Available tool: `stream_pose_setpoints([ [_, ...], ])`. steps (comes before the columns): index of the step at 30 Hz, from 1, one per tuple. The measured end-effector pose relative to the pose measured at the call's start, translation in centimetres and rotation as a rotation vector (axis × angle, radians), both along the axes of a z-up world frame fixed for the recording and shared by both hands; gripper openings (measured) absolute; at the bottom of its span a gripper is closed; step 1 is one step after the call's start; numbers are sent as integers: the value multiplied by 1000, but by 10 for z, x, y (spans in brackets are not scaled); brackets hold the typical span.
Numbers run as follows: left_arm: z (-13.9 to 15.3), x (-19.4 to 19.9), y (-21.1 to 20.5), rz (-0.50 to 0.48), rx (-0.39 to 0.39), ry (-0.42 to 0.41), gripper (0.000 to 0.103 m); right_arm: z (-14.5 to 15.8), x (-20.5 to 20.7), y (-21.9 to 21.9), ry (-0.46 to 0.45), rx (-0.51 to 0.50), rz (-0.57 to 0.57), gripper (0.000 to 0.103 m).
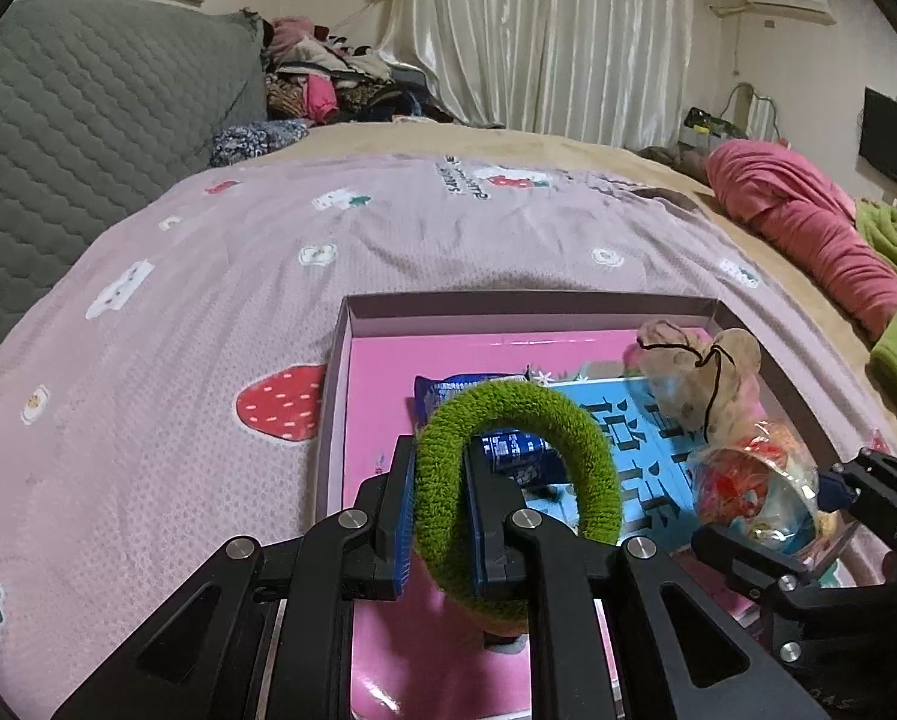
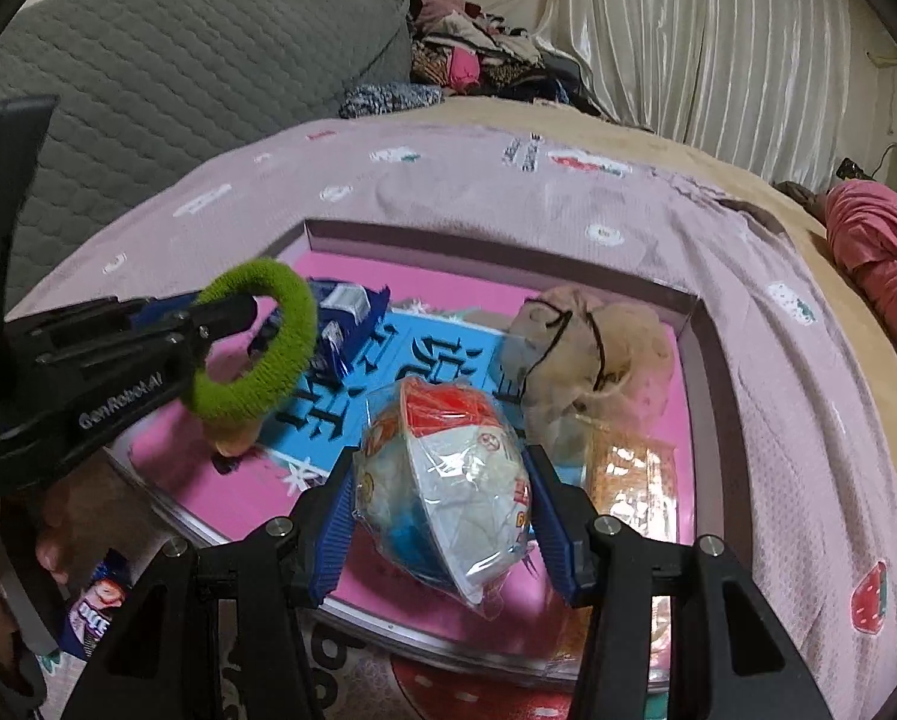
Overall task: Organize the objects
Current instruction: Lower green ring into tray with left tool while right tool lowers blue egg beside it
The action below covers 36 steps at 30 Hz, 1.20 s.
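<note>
My left gripper [image 1: 439, 498] is shut on a green fuzzy hair tie [image 1: 568, 420] and holds it above the pink shallow box [image 1: 352, 372]; it also shows in the right wrist view [image 2: 220, 315] with the hair tie [image 2: 256, 354]. My right gripper [image 2: 442, 516] is shut on a plastic-wrapped colourful ball-shaped packet [image 2: 442, 480], held over the box [image 2: 697, 372]; the packet also shows in the left wrist view [image 1: 754, 492]. In the box lie a blue snack packet [image 2: 346, 312], a beige mesh pouch [image 2: 586, 348] and an orange packet [image 2: 628, 480].
The box sits on a pink strawberry-print blanket [image 1: 208, 300] on a bed. A grey quilted headboard [image 1: 88, 120] is at the left, a clothes pile [image 1: 328, 78] behind, a pink garment [image 1: 808, 222] at the right. A small snack packet [image 2: 97, 612] lies near the box's front.
</note>
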<state>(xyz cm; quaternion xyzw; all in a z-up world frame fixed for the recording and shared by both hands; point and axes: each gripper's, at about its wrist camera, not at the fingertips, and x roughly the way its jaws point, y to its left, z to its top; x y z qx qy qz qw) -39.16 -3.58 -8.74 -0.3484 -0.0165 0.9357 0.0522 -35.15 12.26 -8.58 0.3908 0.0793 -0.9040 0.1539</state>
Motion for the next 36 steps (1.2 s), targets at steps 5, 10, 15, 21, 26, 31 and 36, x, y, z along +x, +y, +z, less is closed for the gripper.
stream_pose_setpoints([
  [5, -4, -1, -2, 6, 0, -21, 16, -5, -3, 1, -22, 7, -2, 54],
  [10, -6, -2, -2, 15, -7, -32, 24, -13, -4, -2, -45, 26, -3, 54],
  [15, -10, -3, -3, 17, -2, -60, 43, -14, -3, -1, -52, 28, -9, 54],
  [21, -11, -4, -7, 23, 17, -75, 47, -17, -5, 0, -69, 28, -17, 55],
  [26, -10, -3, -10, 30, 31, -73, 59, -15, -6, 2, -70, 13, -21, 57],
  [31, -6, -1, -14, 29, 55, -67, 60, -13, -5, 1, -64, 10, -21, 64],
  [36, -3, 1, -14, 26, 65, -67, 62, -10, -3, 1, -56, 6, -20, 65],
])
